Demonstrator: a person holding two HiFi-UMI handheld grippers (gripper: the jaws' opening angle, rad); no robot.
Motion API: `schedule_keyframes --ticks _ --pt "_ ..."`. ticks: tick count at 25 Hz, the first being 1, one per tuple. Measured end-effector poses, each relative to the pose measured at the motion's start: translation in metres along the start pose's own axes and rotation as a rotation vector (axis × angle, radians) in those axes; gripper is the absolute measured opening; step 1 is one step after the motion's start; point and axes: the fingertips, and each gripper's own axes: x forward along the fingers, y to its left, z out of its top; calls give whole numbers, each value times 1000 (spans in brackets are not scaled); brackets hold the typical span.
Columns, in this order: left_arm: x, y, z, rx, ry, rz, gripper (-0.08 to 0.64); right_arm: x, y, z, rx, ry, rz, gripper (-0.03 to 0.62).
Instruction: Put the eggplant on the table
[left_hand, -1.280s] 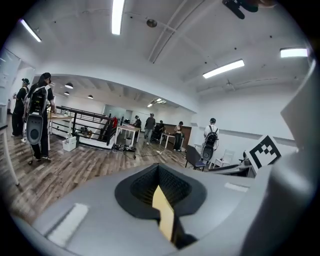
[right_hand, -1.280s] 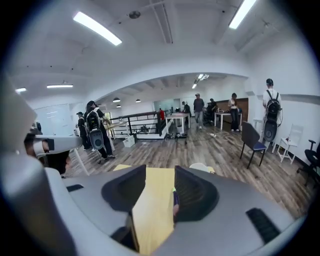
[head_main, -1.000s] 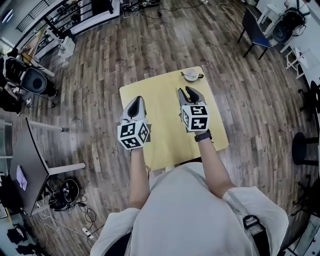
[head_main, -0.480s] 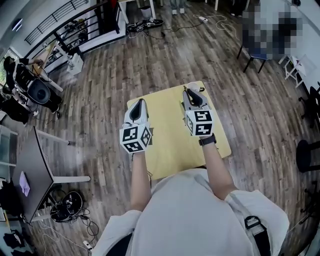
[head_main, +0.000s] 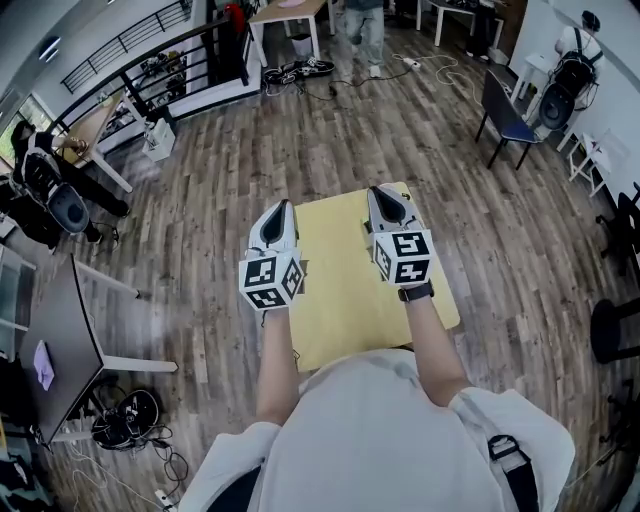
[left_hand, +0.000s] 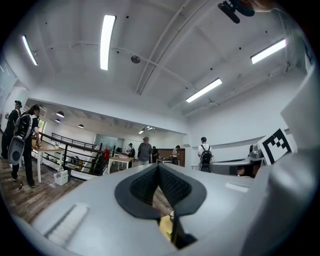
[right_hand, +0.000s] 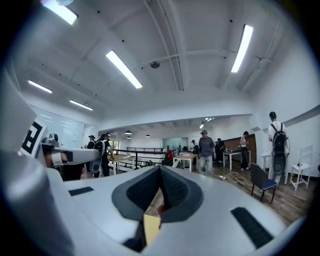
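Observation:
No eggplant shows in any view. The yellow table (head_main: 340, 290) stands in front of me on the wooden floor. Above its left part my left gripper (head_main: 279, 208) is held up level, its jaws together and nothing between them. My right gripper (head_main: 385, 193) hangs over the table's far right corner, also shut and empty. In the left gripper view the dark pads (left_hand: 172, 187) meet at the tip of the left gripper (left_hand: 158, 169), with the room beyond. In the right gripper view the right gripper (right_hand: 160, 170) looks the same, its pads (right_hand: 176, 189) touching at the tip.
A blue chair (head_main: 505, 105) stands at the far right and a black stool (head_main: 610, 325) at the right edge. A dark desk (head_main: 55, 335) is at the left, with cables (head_main: 125, 415) on the floor. A person (head_main: 365, 30) walks at the back, beside a railing (head_main: 150, 50).
Both grippers have risen above the table. The right jaws, open a second ago, have come together. The cup at the table's far edge has gone out of sight behind the right gripper.

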Motion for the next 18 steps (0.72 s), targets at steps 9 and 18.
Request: schedule_keyframes --ticks 9,18 --pt "0 -6 0 5 -8 -18 8 -3 5 4 -47 -13 -3 11" --pt "4 -4 -6 -1 4 -5 8 1 4 -2 -54 4 7 11"
